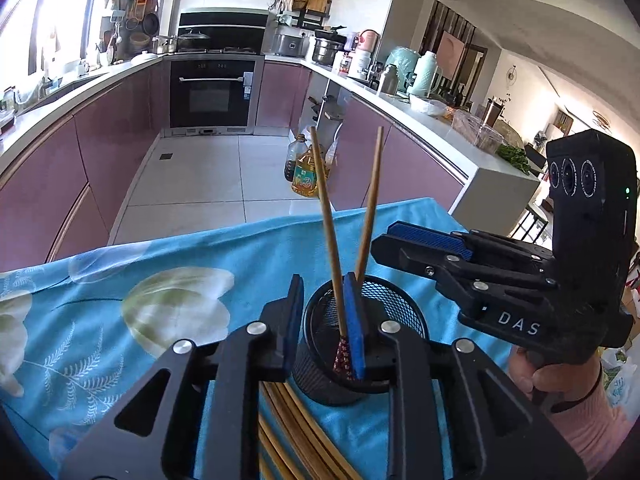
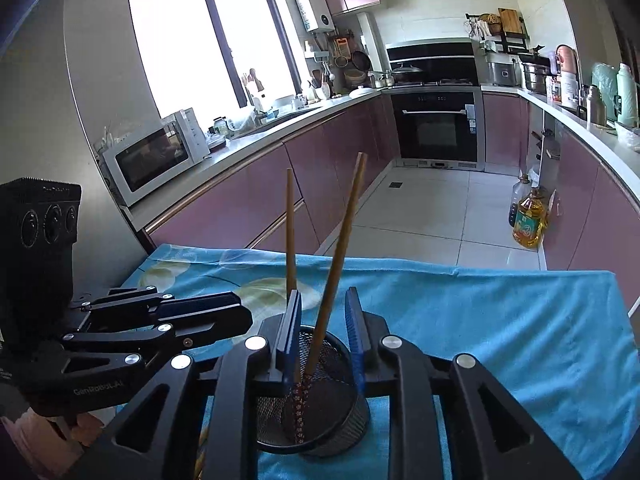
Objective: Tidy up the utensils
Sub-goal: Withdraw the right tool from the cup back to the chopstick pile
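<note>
In the left wrist view, the left gripper [image 1: 325, 320] stands slightly parted over a black mesh cup [image 1: 362, 340] that sits on the blue flowered cloth [image 1: 120, 320] covering the bench. One chopstick [image 1: 328, 232] rises between the jaws, close against the right blue pad; the pads look released, not pressing it. A second chopstick [image 1: 370, 204] leans out of the cup behind that pad. More chopsticks [image 1: 288, 432] lie flat on the cloth at the near edge, below the gripper. The right gripper [image 1: 400, 240] reaches in from the right, held by a hand [image 1: 532, 372], above the cup's rim.

In the right wrist view, the right gripper [image 2: 325, 328] is parted a little, with one chopstick [image 2: 340, 256] loose between its jaws and standing in the mesh cup [image 2: 320, 412]. The other chopstick [image 2: 290, 228] stands behind the left pad. The left gripper [image 2: 236, 312] comes in from the left.
</note>
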Motion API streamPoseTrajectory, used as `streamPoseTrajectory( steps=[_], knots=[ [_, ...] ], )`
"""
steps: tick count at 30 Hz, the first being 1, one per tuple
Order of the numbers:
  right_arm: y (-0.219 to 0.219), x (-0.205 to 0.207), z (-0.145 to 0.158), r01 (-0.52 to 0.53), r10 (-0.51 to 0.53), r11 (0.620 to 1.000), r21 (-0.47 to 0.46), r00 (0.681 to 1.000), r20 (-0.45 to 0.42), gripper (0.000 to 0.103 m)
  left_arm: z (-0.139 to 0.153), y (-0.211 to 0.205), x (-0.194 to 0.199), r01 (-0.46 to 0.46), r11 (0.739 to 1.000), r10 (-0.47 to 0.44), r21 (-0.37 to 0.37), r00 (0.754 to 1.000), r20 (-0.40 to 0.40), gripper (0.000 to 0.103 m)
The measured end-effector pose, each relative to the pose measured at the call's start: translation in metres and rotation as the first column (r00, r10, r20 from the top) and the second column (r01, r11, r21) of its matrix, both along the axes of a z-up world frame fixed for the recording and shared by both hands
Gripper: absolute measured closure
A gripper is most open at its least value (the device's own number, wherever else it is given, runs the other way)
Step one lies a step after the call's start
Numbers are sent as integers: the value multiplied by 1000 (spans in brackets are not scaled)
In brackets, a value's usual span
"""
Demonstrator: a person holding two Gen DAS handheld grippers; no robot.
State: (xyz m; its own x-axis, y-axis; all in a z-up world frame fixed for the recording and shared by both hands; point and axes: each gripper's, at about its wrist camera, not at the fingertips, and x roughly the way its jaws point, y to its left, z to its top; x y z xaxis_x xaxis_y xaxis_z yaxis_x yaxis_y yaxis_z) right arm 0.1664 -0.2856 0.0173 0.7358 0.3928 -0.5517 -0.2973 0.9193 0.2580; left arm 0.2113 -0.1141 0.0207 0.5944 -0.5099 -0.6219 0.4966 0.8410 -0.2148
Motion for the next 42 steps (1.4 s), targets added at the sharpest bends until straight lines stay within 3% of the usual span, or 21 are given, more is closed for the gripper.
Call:
streamPoseTrajectory(
  steps=[1, 6, 9, 12, 17, 20, 29, 36, 42],
  knots=[
    [0, -4, 1, 4, -4, 1000, 0, 1000, 8, 75, -1, 4, -3, -12, 1000, 12, 0, 1000, 9, 81],
    [-1, -32, 13, -15, 15, 1000, 1, 997, 73, 66, -1, 33, -31, -80, 997, 78, 18, 993, 90, 58],
    [8, -62, 15, -73, 76, 997, -27, 990, 117, 57, -6, 52, -50, -113, 993, 109, 36, 989, 103, 53],
    [24, -85, 2, -143, 148, 988, -60, 985, 89, 52, -24, 66, -67, -133, 987, 126, 87, 989, 82, 49],
    [49, -84, -49, -184, 176, 979, -88, 981, -85, 52, -75, 81, -83, -118, 981, 124, 156, 992, -34, 49],
    [61, -77, -73, -189, 175, 979, -74, 971, -162, 53, -99, 83, -92, -117, 973, 132, 198, 989, -61, 49],
    [90, -73, -99, -191, 149, 966, -177, 963, -227, 59, -117, 81, -103, -102, 971, 123, 216, 989, -85, 49],
    [77, -78, -95, -161, 128, 976, -144, 967, -219, 59, -119, 79, -103, -87, 972, 110, 217, 989, -99, 50],
    [68, -74, -100, -127, 90, 982, -139, 964, -249, 69, -121, 74, -98, -82, 967, 109, 240, 989, -102, 58]
  ],
)
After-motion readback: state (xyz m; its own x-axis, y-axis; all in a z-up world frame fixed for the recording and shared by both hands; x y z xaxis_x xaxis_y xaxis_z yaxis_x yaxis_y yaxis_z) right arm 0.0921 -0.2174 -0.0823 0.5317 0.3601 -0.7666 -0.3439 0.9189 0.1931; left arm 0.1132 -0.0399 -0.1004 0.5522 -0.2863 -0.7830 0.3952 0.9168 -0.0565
